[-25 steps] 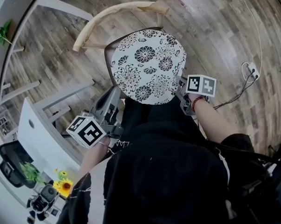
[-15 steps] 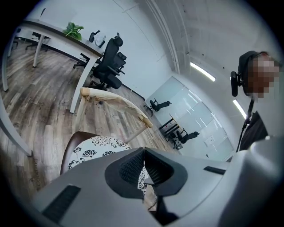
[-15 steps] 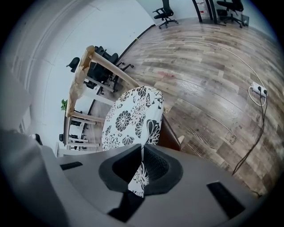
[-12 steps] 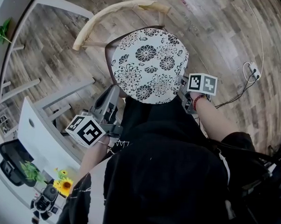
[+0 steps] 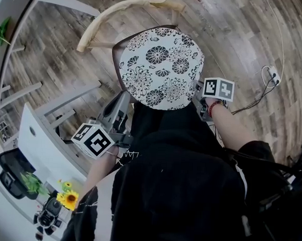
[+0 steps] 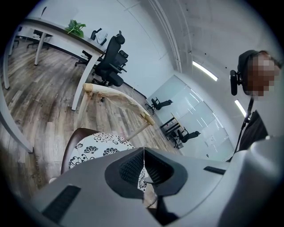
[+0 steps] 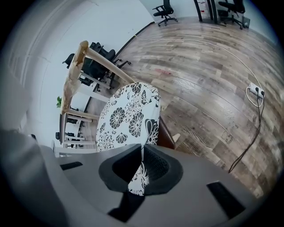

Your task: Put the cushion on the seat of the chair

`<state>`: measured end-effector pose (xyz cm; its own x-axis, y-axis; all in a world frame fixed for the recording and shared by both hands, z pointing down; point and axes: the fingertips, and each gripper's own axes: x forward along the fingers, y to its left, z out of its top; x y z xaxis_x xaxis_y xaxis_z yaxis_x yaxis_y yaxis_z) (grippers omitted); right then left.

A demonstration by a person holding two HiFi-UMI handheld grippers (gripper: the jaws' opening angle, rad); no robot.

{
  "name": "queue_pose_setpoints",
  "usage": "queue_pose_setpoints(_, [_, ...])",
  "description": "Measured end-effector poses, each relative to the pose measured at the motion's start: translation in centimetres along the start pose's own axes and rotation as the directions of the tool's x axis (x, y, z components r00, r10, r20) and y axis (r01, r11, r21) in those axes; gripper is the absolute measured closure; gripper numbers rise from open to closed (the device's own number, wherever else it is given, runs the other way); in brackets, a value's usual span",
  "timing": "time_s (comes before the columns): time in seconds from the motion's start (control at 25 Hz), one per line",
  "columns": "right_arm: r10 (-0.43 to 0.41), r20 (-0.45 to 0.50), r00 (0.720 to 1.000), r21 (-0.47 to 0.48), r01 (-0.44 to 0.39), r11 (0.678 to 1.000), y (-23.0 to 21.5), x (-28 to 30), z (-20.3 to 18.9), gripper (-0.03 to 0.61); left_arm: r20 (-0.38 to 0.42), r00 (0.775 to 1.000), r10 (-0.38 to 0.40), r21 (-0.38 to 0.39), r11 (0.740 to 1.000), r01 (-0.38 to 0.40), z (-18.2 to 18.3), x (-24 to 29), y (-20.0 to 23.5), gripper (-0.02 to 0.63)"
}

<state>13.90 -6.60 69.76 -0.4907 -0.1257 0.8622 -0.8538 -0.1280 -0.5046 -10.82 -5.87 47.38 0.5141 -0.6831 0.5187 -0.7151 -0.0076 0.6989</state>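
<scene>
**Q:** Head view: where is the cushion (image 5: 161, 68)?
**A:** Over the chair seat (image 5: 115, 51); my right claw (image 7: 142, 148) and left claw (image 6: 143, 150) each pinch its near edge shut. I'd lower level, centre, then release.

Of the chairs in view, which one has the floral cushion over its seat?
The wooden chair with the curved pale backrest, directly before the person. The black office chairs farther off carry none.

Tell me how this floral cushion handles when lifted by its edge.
Probably semi-stiff: the cushion spreads as a flat disc though the left gripper and right gripper pinch only its near edge. Likely light, if two edge pinches carry it. The pinched edge flattens thin, so soft.
</scene>
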Motion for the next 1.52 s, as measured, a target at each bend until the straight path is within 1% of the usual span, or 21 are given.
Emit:
queue_pose_setpoints(0.12, [0.002, -0.010, 1.000, -0.010, -0.002, 1.000, 0.2, 0.4, -0.1, 0.555, 0.003, 1.000, 0.010, -0.007, 1.000, -0.010, -0.1, -0.2, 0.4, 0.595])
queue_pose_setpoints(0.36, [-0.006, -0.055, 0.998, -0.075, 0.002, 0.997, 0.3, 1.1, -0.2, 0.555, 0.008, 1.000, 0.022, -0.020, 1.000, -0.022, -0.3, -0.4, 0.9, 0.595])
queue_pose_setpoints(0.64, [-0.033, -0.085, 0.996, -0.099, 0.025, 0.995, -0.4, 1.7, -0.1, 0.555, 0.021, 0.999, 0.042, -0.037, 0.998, -0.042, -0.2, -0.6, 1.5, 0.595])
queue_pose_setpoints(1.04, [-0.112, -0.097, 0.989, -0.164, 0.095, 0.982, -2.0, 2.8, -0.8, 0.555, 0.033, 0.996, 0.078, -0.088, 0.993, -0.075, -2.0, -1.5, 3.2, 0.595])
queue_pose_setpoints(1.12, [-0.132, -0.100, 0.986, -0.186, 0.112, 0.976, -2.2, 3.1, -0.9, 0.555, 0.045, 0.995, 0.088, -0.103, 0.991, -0.083, -2.3, -1.9, 3.7, 0.595])
queue_pose_setpoints(1.24, [-0.163, -0.112, 0.980, -0.237, 0.133, 0.962, -2.3, 3.6, -1.0, 0.555, 0.071, 0.990, 0.124, -0.114, 0.987, -0.116, -2.9, -3.2, 4.5, 0.595])
queue_pose_setpoints(1.36, [-0.183, -0.125, 0.975, -0.285, 0.141, 0.948, -2.3, 3.9, -1.1, 0.555, 0.107, 0.981, 0.159, -0.131, 0.981, -0.145, -3.3, -4.5, 5.4, 0.595])
queue_pose_setpoints(1.52, [-0.207, -0.139, 0.968, -0.325, 0.153, 0.933, -2.1, 4.4, -1.4, 0.555, 0.138, 0.973, 0.184, -0.160, 0.974, -0.162, -3.4, -5.6, 6.2, 0.595])
